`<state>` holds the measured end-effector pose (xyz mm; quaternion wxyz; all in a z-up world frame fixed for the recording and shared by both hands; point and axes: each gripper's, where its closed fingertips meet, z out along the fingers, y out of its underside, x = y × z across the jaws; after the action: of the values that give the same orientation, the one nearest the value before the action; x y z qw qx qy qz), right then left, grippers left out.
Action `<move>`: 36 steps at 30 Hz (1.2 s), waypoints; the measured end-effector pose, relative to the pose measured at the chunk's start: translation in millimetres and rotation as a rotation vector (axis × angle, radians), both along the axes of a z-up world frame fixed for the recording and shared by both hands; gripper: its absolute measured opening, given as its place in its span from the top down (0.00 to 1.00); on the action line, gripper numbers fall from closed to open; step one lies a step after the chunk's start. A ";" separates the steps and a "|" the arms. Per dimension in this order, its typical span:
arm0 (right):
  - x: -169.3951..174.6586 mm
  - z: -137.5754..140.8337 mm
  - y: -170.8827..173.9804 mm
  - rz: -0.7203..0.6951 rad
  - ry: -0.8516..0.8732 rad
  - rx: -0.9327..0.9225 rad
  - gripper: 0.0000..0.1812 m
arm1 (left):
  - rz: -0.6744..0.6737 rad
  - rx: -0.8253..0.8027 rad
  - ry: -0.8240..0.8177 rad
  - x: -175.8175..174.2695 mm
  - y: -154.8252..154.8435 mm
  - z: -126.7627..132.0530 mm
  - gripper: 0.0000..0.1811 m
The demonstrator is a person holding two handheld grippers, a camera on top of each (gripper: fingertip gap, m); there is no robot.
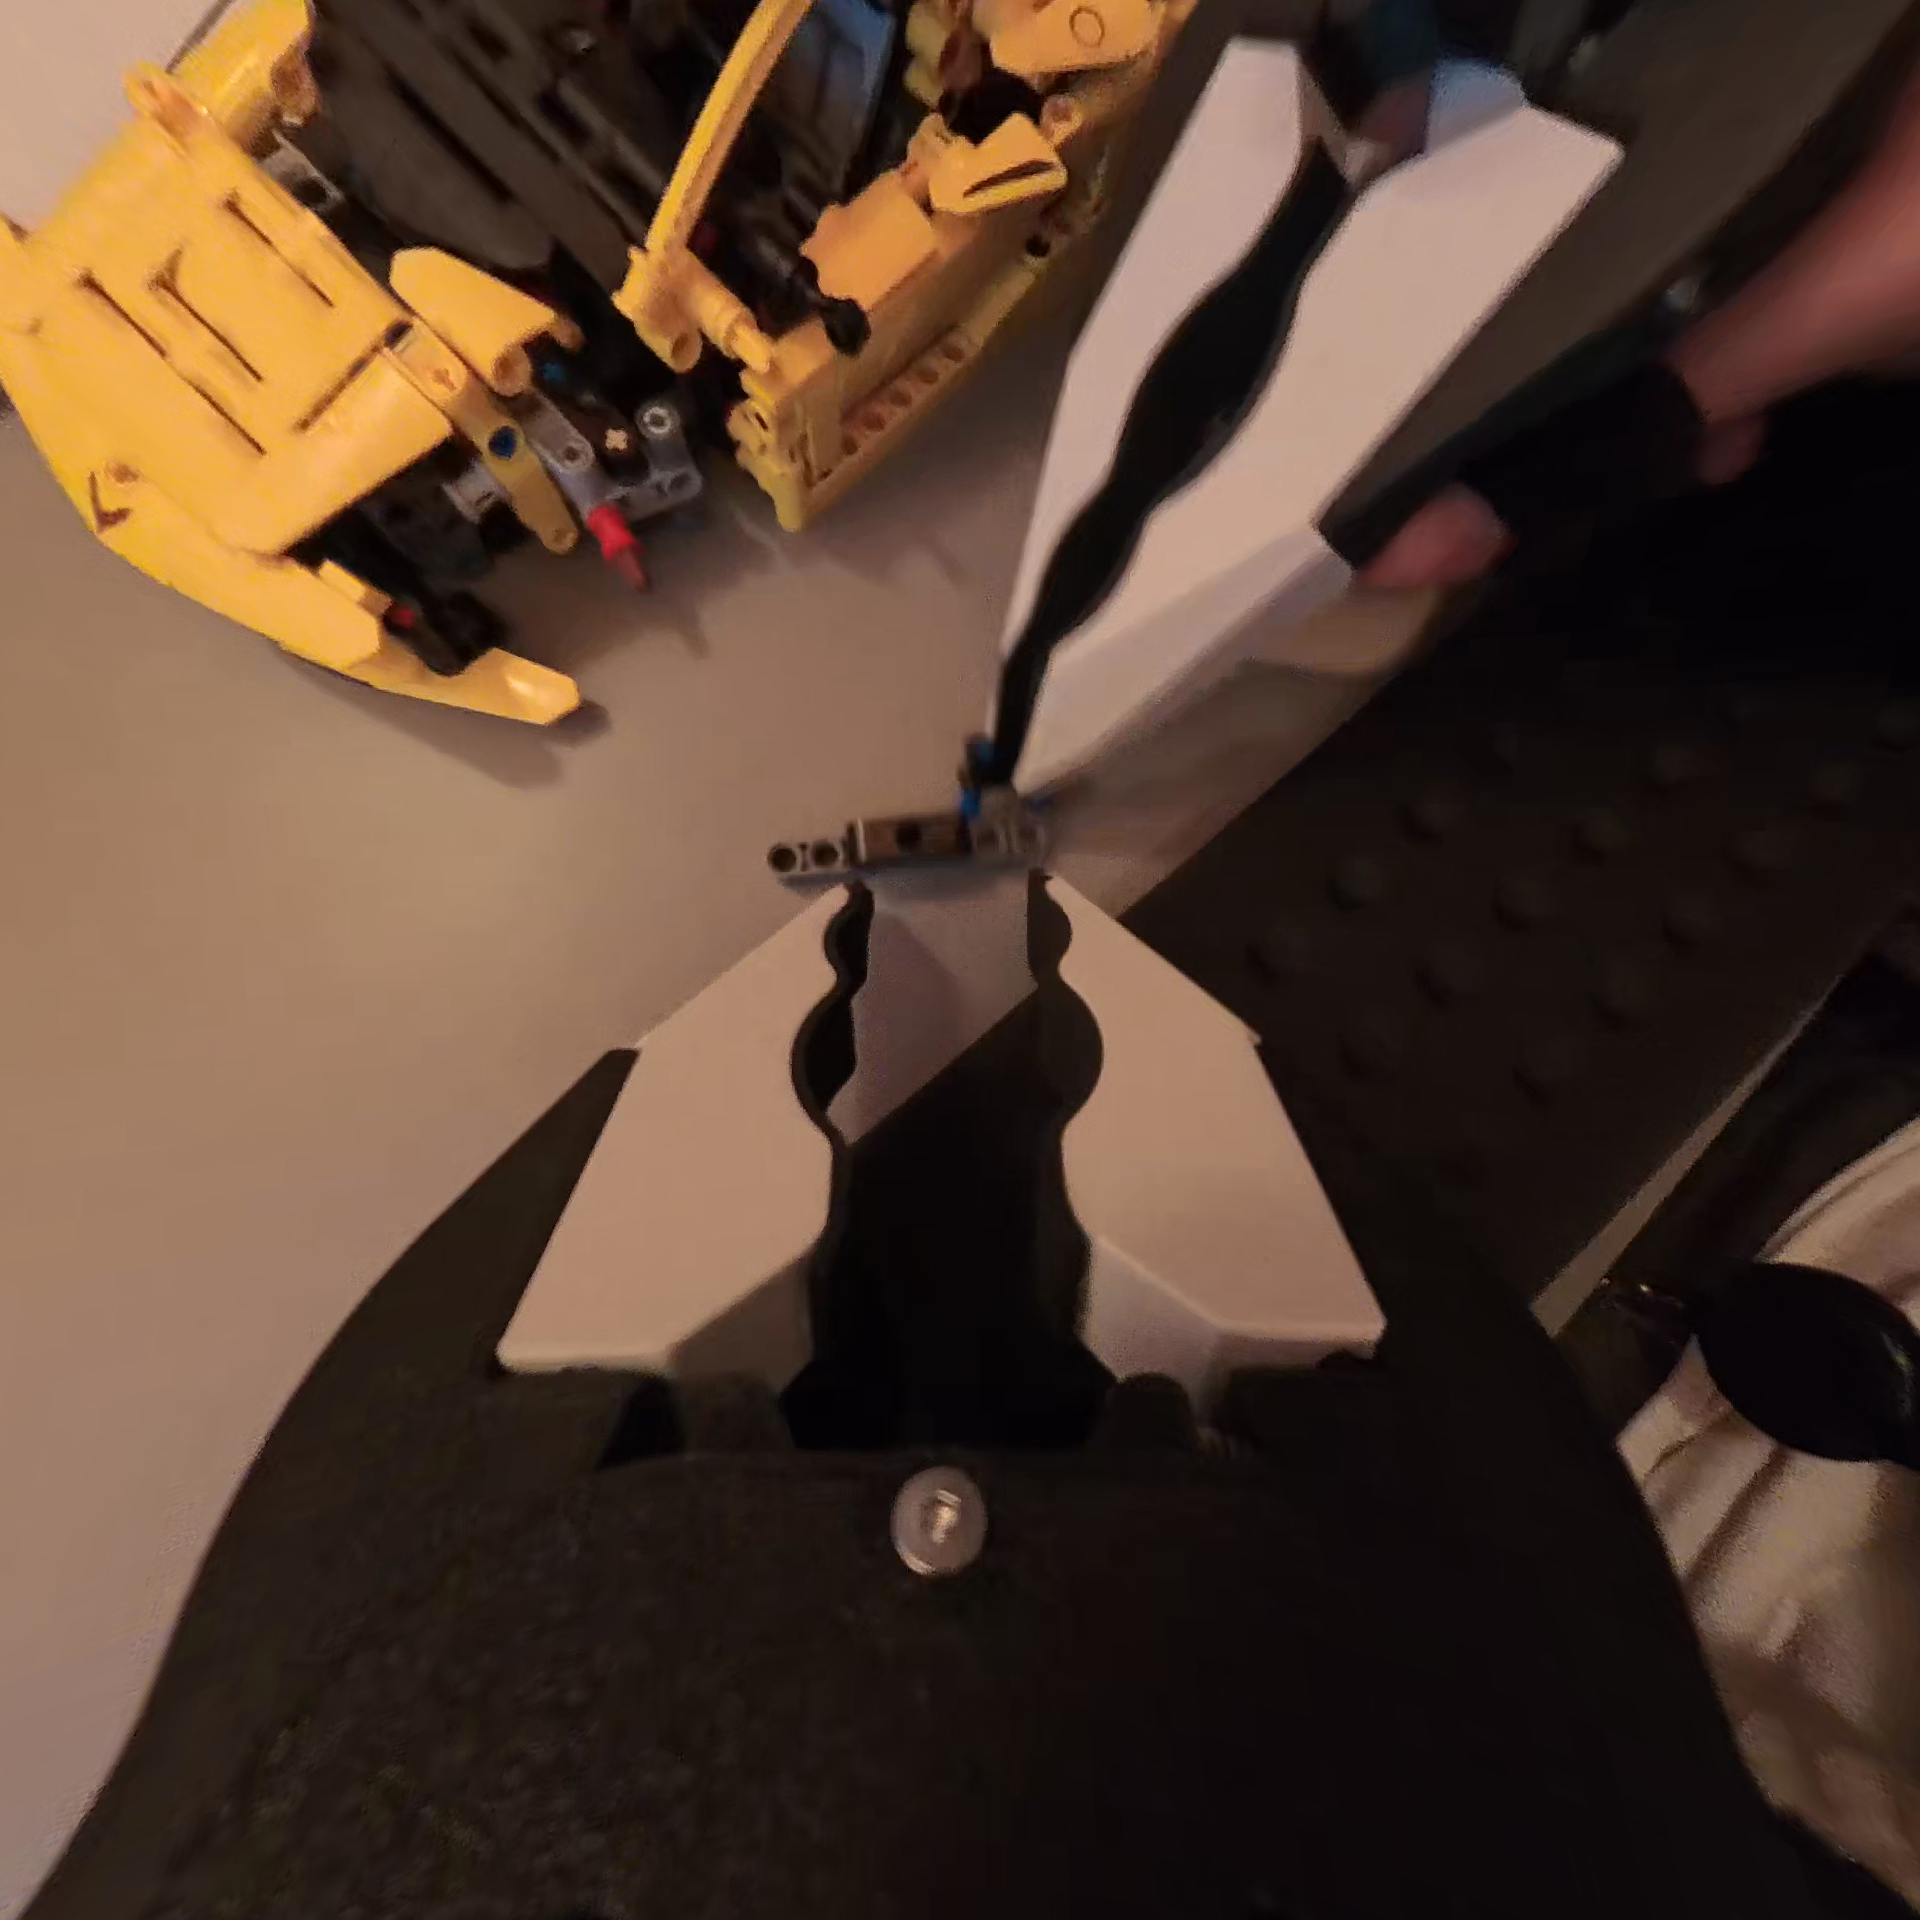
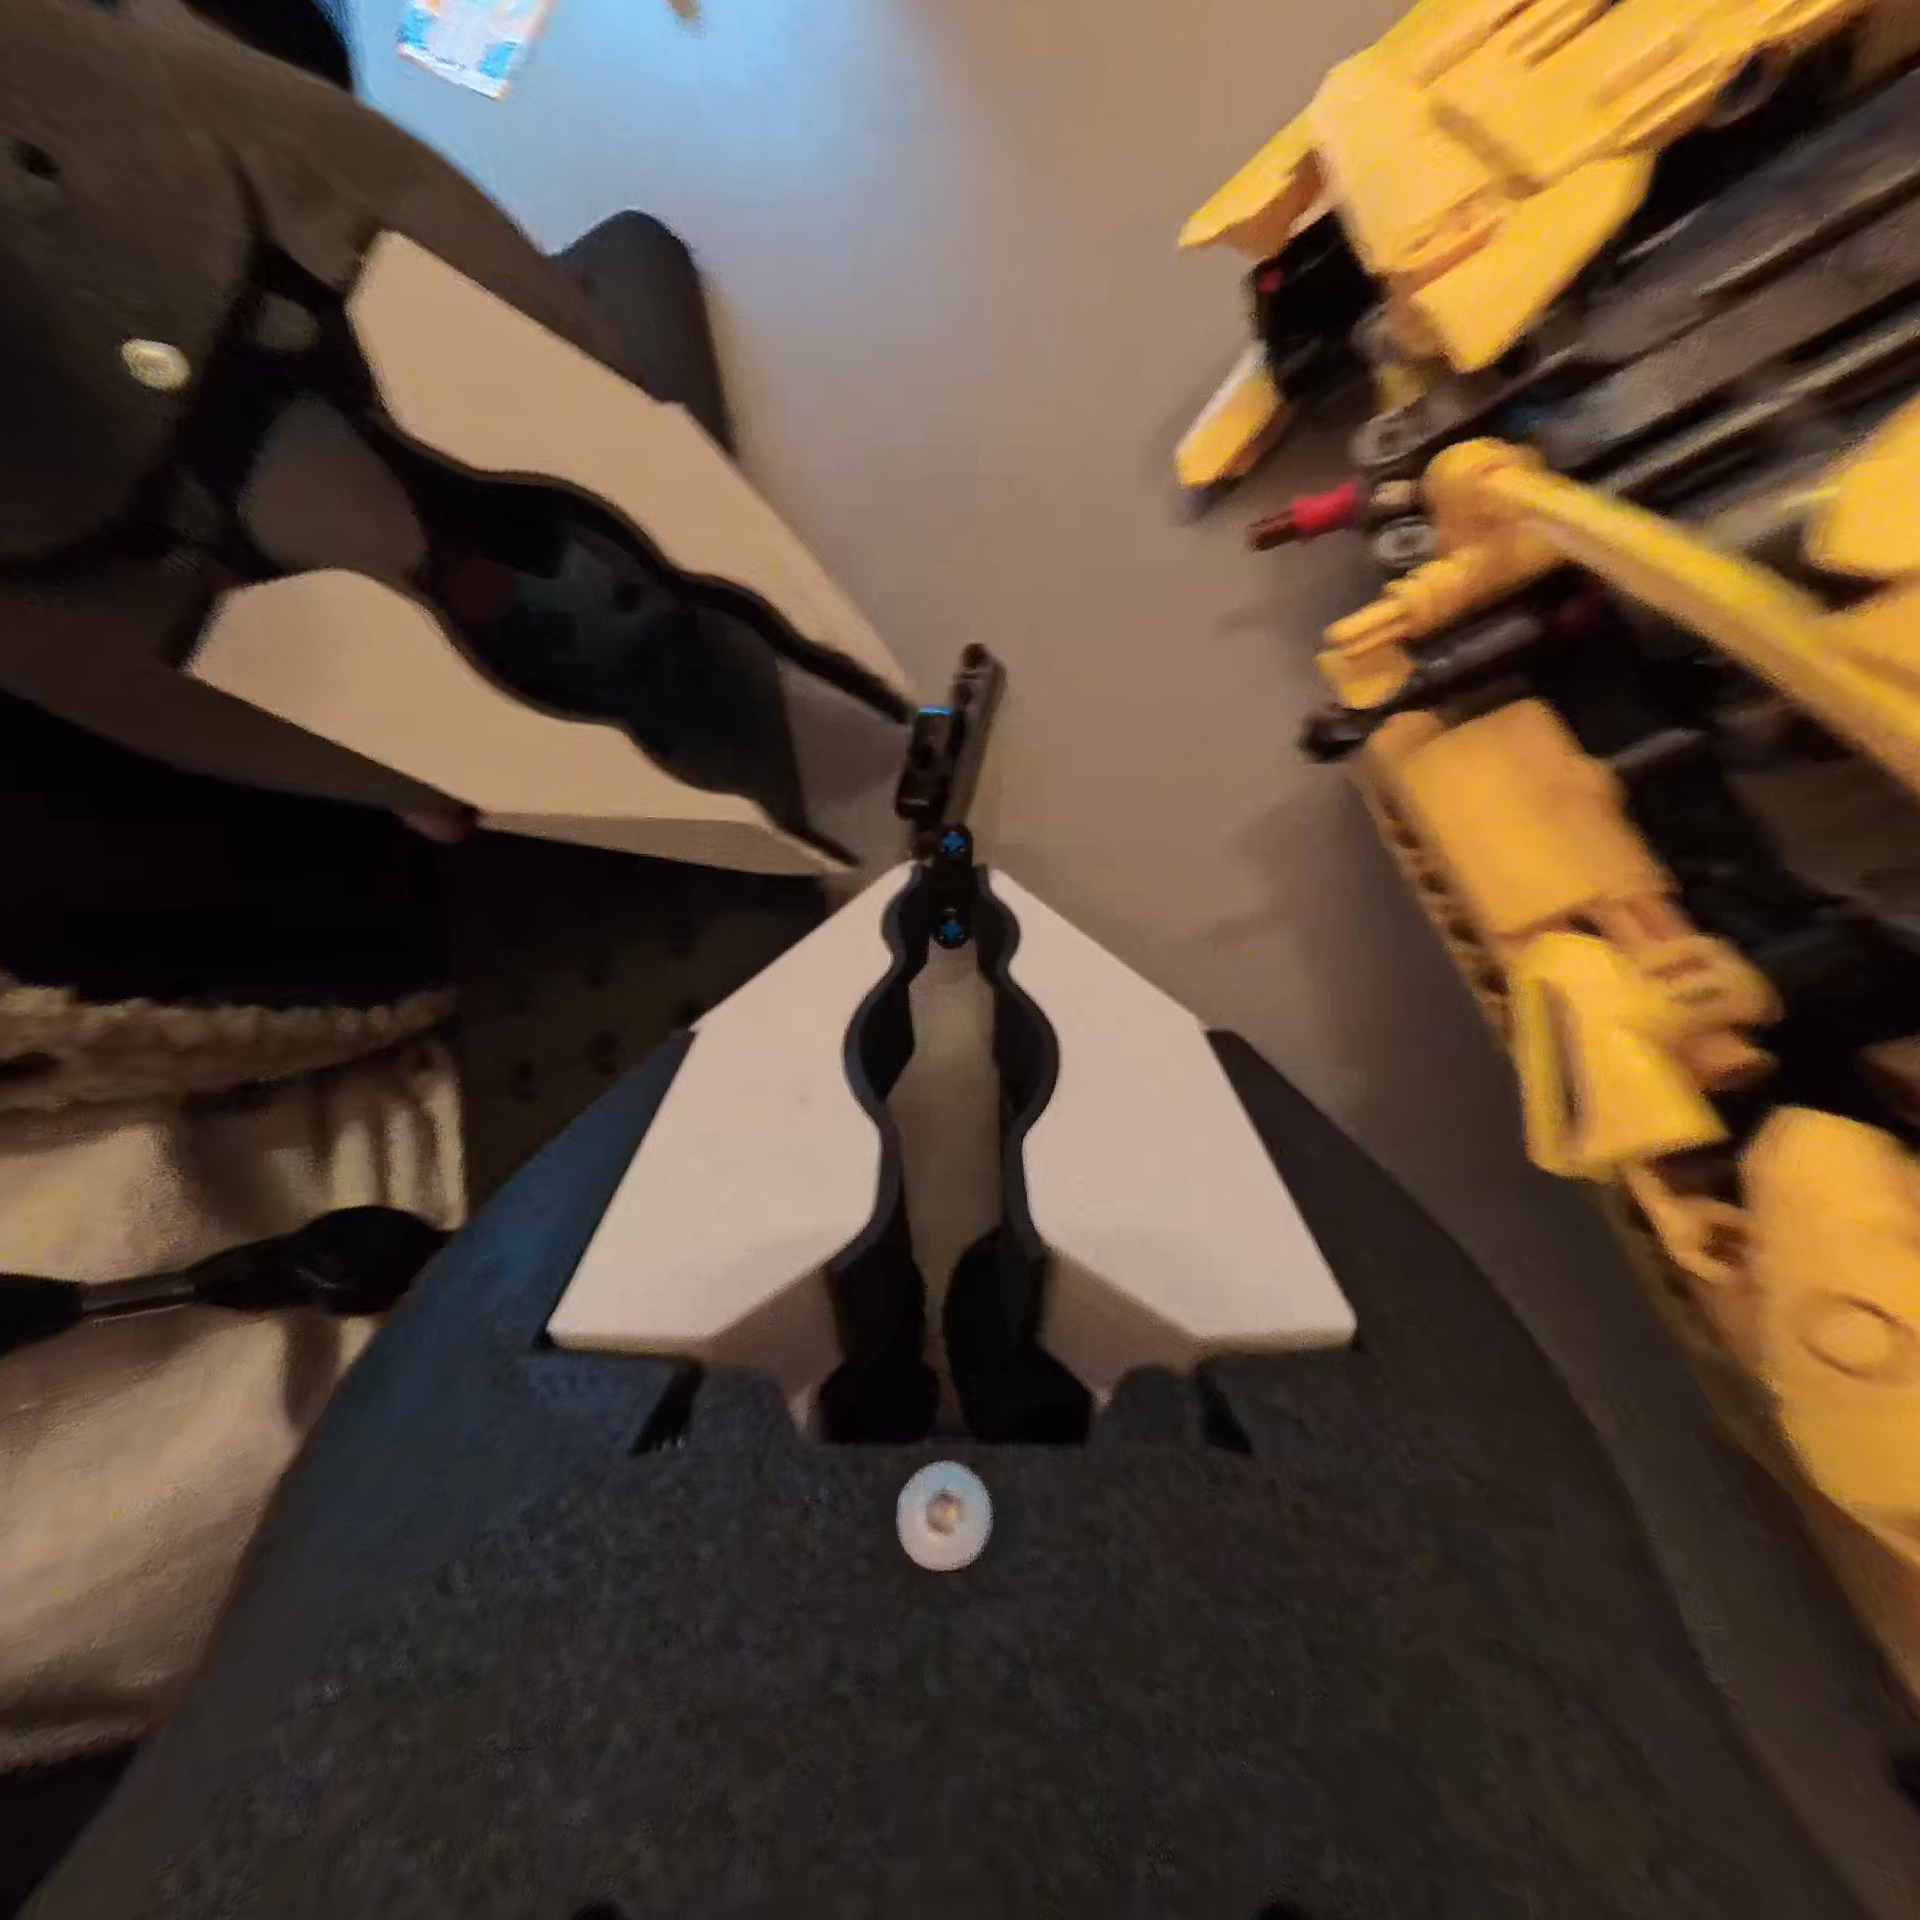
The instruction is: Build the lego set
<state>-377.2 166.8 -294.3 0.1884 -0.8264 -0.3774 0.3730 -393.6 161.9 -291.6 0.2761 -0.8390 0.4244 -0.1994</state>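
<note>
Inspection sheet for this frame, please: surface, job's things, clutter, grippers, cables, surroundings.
Surface: grey table, a black studded baseplate on its right.
Job's things: part-built yellow model; small grey beam with blue pins; black connector.
Clutter: a colourful printed sheet, far off.
Grippers: right gripper shut on the black connector; left gripper has its fingers apart at the grey beam, grip unclear.
Cables: nothing seen.
Surroundings: a person's hand; pale cloth.
</note>
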 end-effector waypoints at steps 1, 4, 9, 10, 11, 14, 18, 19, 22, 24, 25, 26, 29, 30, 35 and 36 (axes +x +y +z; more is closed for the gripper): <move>-5.6 1.3 -7.7 0.029 0.031 -0.041 0.96 | 0.017 -0.003 -0.002 0.4 1.8 -1.1 0.83; -2.3 5.4 -3.3 0.001 0.054 -0.039 0.96 | 0.068 0.034 0.021 -5.2 11.7 0.7 0.81; 2.5 18.6 4.4 -0.049 0.142 -0.044 0.96 | -0.116 0.223 0.118 -7.0 13.9 4.6 0.81; 1.7 19.4 3.9 -0.045 0.148 -0.043 0.96 | -0.176 0.274 0.139 -7.8 15.1 6.7 0.81; 0.6 19.6 2.5 -0.037 0.151 -0.044 0.96 | -0.261 0.304 0.133 -6.3 11.9 8.4 0.82; -1.0 20.8 1.4 -0.031 0.163 -0.044 0.96 | -0.474 0.293 0.040 -7.3 1.6 8.9 0.86; -0.7 24.6 2.9 -0.041 0.197 -0.062 0.96 | -0.562 0.049 -0.136 -10.9 -2.1 8.8 0.82; -0.6 25.4 3.6 -0.044 0.204 -0.066 0.96 | -0.578 0.005 -0.176 -10.3 -3.5 12.1 0.82; -1.0 24.5 4.0 -0.047 0.205 -0.072 0.96 | -0.581 0.047 -0.180 -11.5 6.7 13.3 0.82; -2.0 23.1 3.8 -0.046 0.201 -0.076 0.96 | -0.586 0.062 -0.155 -12.1 9.8 9.3 0.82; -2.3 22.3 3.8 -0.047 0.199 -0.078 0.96 | -0.589 0.050 -0.146 -12.0 9.4 7.3 0.82; -2.4 22.0 4.0 -0.049 0.200 -0.082 0.96 | -0.593 0.035 -0.133 -11.9 8.5 4.7 0.82; -1.5 22.0 5.6 -0.059 0.202 -0.081 0.96 | -0.607 0.050 -0.105 -10.5 6.9 1.6 0.82; -1.5 22.2 5.7 -0.060 0.203 -0.082 0.96 | -0.607 0.055 -0.100 -10.2 6.9 1.2 0.82; -1.3 19.3 5.5 -0.059 0.187 -0.078 0.96 | -0.604 0.059 -0.074 -9.0 6.6 -1.8 0.85; -1.1 19.2 5.6 -0.061 0.186 -0.079 0.96 | -0.598 0.067 -0.066 -8.2 7.4 -2.5 0.86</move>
<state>-378.3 172.4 -275.1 0.2013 -0.8060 -0.3181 0.4568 -401.7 169.4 -294.1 0.2463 -0.6604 0.6497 -0.2847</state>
